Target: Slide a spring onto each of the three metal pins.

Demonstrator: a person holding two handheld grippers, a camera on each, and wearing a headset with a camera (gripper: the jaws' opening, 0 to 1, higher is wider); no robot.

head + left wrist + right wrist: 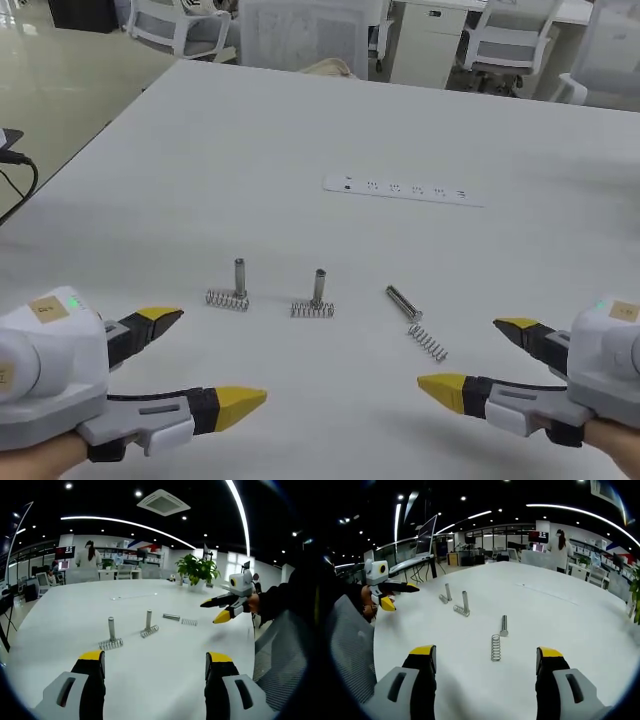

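The left gripper hovers over the white bench, its yellow-tipped jaws spread wide with nothing between them. Just ahead of the left-hand jaw stands an upright pin, with a spring lying at its foot. Farther ahead, between the jaws, a second upright pin has a second spring at its base. Beyond these a fallen pin lies flat, a third spring just beside it. Past the right-hand jaw hangs the right gripper, jaws parted.
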